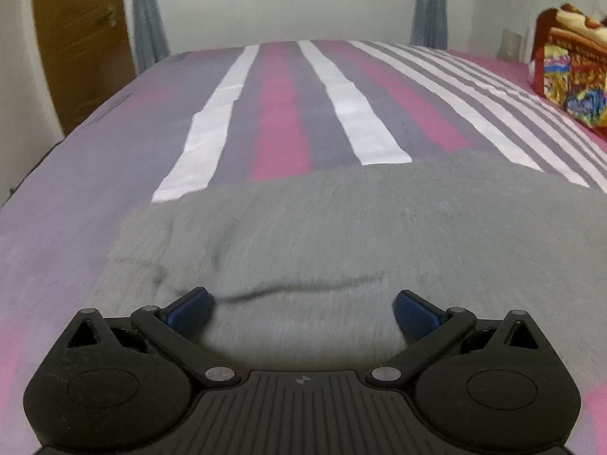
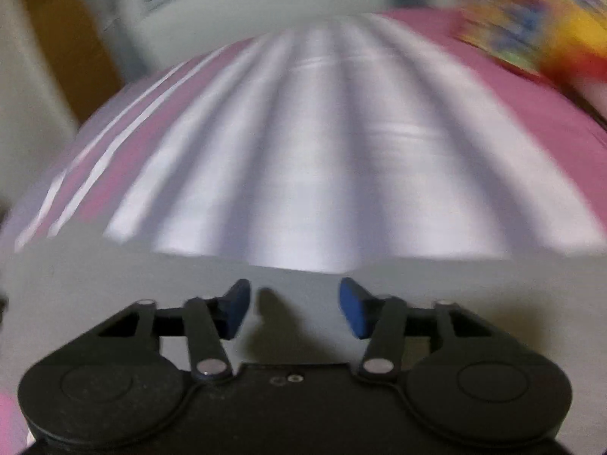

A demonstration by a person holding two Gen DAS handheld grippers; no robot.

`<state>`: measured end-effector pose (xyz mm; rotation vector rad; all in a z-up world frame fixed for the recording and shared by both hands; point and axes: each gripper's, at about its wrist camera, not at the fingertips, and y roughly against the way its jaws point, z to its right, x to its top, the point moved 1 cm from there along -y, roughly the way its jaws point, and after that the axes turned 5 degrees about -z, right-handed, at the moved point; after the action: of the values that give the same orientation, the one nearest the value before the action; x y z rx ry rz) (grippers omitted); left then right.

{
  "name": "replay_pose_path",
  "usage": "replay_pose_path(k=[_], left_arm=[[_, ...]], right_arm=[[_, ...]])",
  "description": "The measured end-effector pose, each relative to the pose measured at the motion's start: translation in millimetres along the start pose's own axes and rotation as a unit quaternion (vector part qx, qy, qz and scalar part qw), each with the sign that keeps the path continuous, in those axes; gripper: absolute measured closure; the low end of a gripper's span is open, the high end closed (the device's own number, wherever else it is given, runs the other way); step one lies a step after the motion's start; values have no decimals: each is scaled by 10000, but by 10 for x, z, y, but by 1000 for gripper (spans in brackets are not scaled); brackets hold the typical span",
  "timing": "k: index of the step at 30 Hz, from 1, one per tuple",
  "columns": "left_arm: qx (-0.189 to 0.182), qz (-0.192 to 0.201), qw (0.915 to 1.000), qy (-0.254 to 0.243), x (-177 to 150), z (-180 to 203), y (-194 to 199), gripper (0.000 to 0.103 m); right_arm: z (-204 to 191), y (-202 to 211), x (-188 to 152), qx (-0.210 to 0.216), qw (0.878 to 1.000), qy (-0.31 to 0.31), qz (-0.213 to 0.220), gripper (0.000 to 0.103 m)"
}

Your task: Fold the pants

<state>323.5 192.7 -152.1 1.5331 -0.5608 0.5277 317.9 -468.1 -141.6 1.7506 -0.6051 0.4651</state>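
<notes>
Grey pants [image 1: 322, 227] lie flat on the striped bed cover [image 1: 280, 113], filling the near part of the left wrist view, with a few creases near the fingers. My left gripper [image 1: 301, 309] is open just above the grey cloth, holding nothing. In the blurred right wrist view, the grey pants [image 2: 114, 276] form a band across the lower frame. My right gripper [image 2: 294, 307] is open over that cloth and empty.
A colourful bag [image 1: 569, 72] sits at the bed's right edge; it also shows blurred in the right wrist view [image 2: 531, 11]. A wooden door [image 1: 79, 38] stands at far left. A window with grey curtains [image 1: 148, 19] is behind the bed.
</notes>
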Motion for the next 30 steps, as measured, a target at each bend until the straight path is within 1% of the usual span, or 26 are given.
replay_pose_path(k=[1, 2, 3, 4, 5, 6, 8, 9, 11, 13, 16, 18, 20, 22, 24, 26, 27, 28, 29, 30], left_arm=[[36, -18, 10000, 26, -34, -10, 35, 0], [100, -47, 9999, 30, -69, -19, 62, 0], [151, -67, 9999, 52, -105, -24, 107, 0], [175, -60, 9998, 105, -132, -34, 162, 0], [185, -26, 9996, 194, -166, -51, 241, 0], [194, -3, 9995, 262, -201, -71, 302, 0], [188, 60, 9991, 386, -287, -112, 416, 0], [161, 72, 9988, 449, -339, -129, 472, 0], [245, 52, 9985, 487, -427, -130, 534, 0], [352, -49, 9978, 565, -506, -153, 555, 0], [296, -141, 9949, 950, -620, -250, 541, 0], [198, -254, 9914, 1268, -684, -319, 473, 0], [-36, -352, 9835, 1776, -777, -427, 372, 0], [-179, -268, 9740, 2242, -875, -523, 308, 0], [-129, -209, 9731, 2290, -904, -510, 269, 0], [12, -206, 9752, 2205, -902, -456, 247, 0], [44, -206, 9753, 2197, -897, -442, 239, 0], [57, -206, 9751, 2207, -895, -442, 234, 0], [55, -207, 9749, 2215, -896, -450, 224, 0], [50, -209, 9750, 2214, -897, -456, 220, 0]], right_arm=[[324, 118, 3, -352, 9988, -334, 80, 57], [576, 207, -5, -575, 9963, -630, 135, 57], [847, 318, -24, -729, 9920, -1019, 159, 57], [1054, 459, -52, -763, 9873, -1376, 198, 57], [1173, 644, -99, -752, 9836, -1586, 405, 55], [1227, 812, -154, -691, 9813, -1666, 676, 50], [1332, 1130, -311, -393, 9753, -1897, 1057, 50], [1407, 1263, -429, -176, 9701, -2103, 1200, 50], [1521, 1422, -661, 114, 9610, -2428, 1320, 50], [1605, 1461, -833, 312, 9531, -2695, 1340, 53], [1707, 1430, -1034, 523, 9428, -3042, 1263, 54], [1728, 1309, -1129, 632, 9385, -3201, 1128, 55], [1740, 1161, -1183, 743, 9347, -3317, 1043, 55], [1729, 1087, -1219, 1001, 9285, -3421, 1035, 56], [1701, 987, -1231, 1281, 9207, -3515, 1112, 55], [1642, 918, -1203, 1298, 9229, -3440, 1148, 55], [1609, 897, -1171, 1274, 9256, -3375, 1145, 58], [1574, 893, -1128, 1254, 9289, -3292, 1138, 81], [1527, 915, -1078, 1285, 9339, -3135, 1138, 95], [1461, 987, -1028, 1295, 9392, -2924, 1251, 94]])
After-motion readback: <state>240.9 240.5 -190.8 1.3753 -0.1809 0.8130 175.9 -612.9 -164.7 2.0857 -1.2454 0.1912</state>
